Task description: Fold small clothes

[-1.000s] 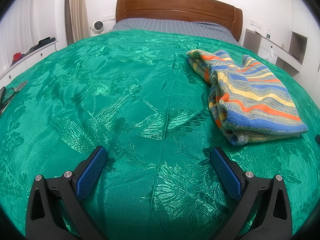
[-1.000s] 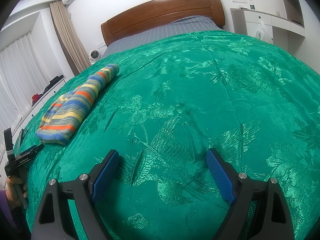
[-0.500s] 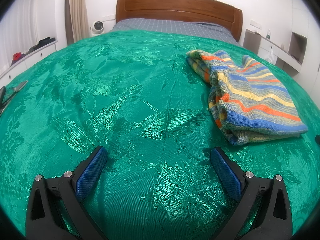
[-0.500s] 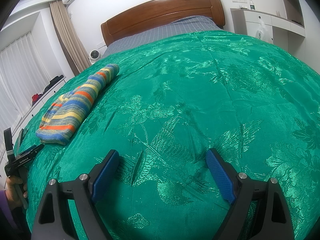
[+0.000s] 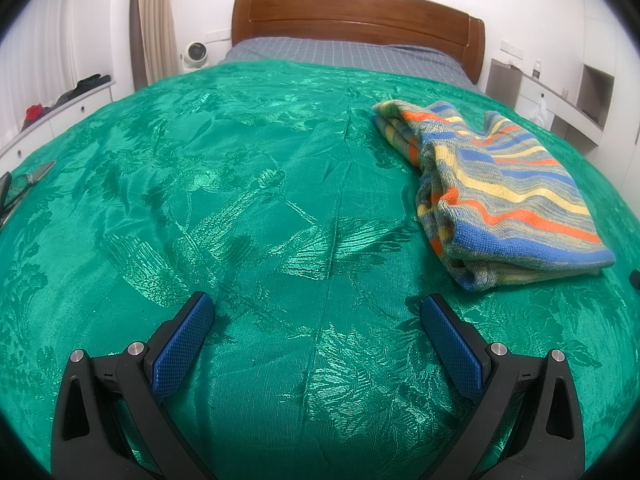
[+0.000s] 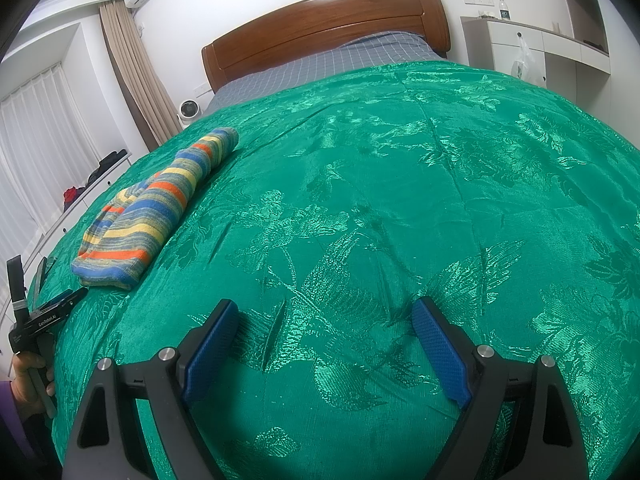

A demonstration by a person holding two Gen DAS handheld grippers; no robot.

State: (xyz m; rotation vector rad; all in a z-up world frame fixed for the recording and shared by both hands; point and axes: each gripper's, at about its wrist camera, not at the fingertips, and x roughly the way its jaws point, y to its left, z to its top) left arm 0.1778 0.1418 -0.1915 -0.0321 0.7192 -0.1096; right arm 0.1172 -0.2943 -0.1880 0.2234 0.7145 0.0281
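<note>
A striped knit garment (image 5: 496, 184), blue, yellow, orange and grey, lies folded on the green bedspread (image 5: 256, 208). In the left wrist view it is ahead and to the right of my left gripper (image 5: 316, 312), which is open, empty and low over the spread. In the right wrist view the garment (image 6: 156, 212) lies far left, well away from my right gripper (image 6: 324, 320), which is also open and empty. The left gripper (image 6: 60, 304) shows at the left edge of the right wrist view, held in a hand.
A wooden headboard (image 5: 356, 16) and grey checked sheet (image 5: 344, 54) are at the far end. A white cabinet (image 6: 536, 52) stands on the right, a low shelf with clothes (image 5: 68, 96) on the left. A small white fan (image 5: 195, 54) stands by the curtain.
</note>
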